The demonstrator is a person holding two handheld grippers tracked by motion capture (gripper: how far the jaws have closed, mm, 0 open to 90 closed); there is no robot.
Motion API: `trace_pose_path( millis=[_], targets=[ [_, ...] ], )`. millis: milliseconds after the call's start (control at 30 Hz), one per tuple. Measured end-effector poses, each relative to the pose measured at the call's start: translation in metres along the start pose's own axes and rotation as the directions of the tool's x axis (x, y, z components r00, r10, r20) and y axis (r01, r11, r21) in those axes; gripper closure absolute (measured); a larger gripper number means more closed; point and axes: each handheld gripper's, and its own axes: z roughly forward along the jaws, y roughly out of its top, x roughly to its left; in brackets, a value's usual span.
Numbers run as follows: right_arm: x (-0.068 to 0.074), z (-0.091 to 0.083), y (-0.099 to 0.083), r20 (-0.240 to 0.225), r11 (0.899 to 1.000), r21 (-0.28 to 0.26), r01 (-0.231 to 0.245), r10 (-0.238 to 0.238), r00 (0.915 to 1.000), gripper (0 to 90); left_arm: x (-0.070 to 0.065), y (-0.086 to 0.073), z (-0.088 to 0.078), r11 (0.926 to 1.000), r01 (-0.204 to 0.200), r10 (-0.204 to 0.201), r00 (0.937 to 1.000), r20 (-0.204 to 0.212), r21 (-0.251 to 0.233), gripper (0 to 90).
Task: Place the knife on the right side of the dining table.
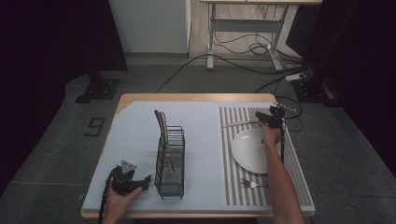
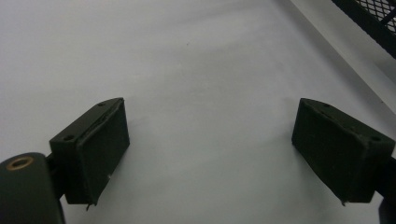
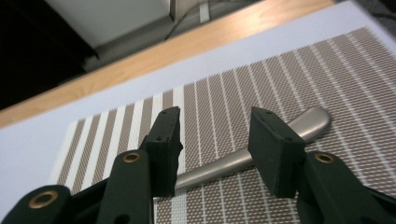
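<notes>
Two jaws of our right gripper (image 3: 215,140) gape astride the knife handle (image 3: 243,158), unclosed | handle crosses the gap | left gripper (image 2: 210,144) wide, empty, beside rack (image 1: 170,161)

Under my right fingers lies a striped placemat (image 3: 280,93) on a pale tablecloth (image 1: 201,140). Beyond them, a desk frame (image 1: 243,28) and floor cables (image 1: 224,63).

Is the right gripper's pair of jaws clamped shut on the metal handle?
No: the right gripper stands open, its jaws astride the metal handle without touching it.
</notes>
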Motion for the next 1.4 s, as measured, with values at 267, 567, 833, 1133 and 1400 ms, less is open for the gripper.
trace_pose_path(
  millis=[267,567,833,1133,1400],
  targets=[
    [0.008,0.011,0.001,-0.009,0.998,0.036,0.045,-0.045,0.999,52.5,0.0,0.0,0.0,1.0,0.001,-0.001,1.0,0.0,0.0,10.7],
    [0.011,0.025,0.004,0.002,0.993,0.112,0.04,-0.04,0.9992,52.1,0.0,0.0,0.0,1.0,0.001,-0.001,1.0,0.001,0.0,10.6],
    [0.017,0.032,0.005,0.036,0.986,0.149,0.076,-0.082,0.996,52.2,0.0,0.0,0.0,1.0,0.001,-0.001,1.0,0.002,-0.002,10.6],
    [0.016,0.033,0.005,0.051,0.984,0.159,0.081,-0.091,0.9946,53.1,0.0,0.0,0.0,1.0,0.001,-0.001,1.0,0.002,-0.002,10.7],
    [0.011,0.031,0.006,0.049,0.986,0.159,0.055,-0.064,0.9967,52.9,0.0,0.0,0.0,1.0,0.0,0.0,1.0,0.002,-0.002,10.6]
  ],
)
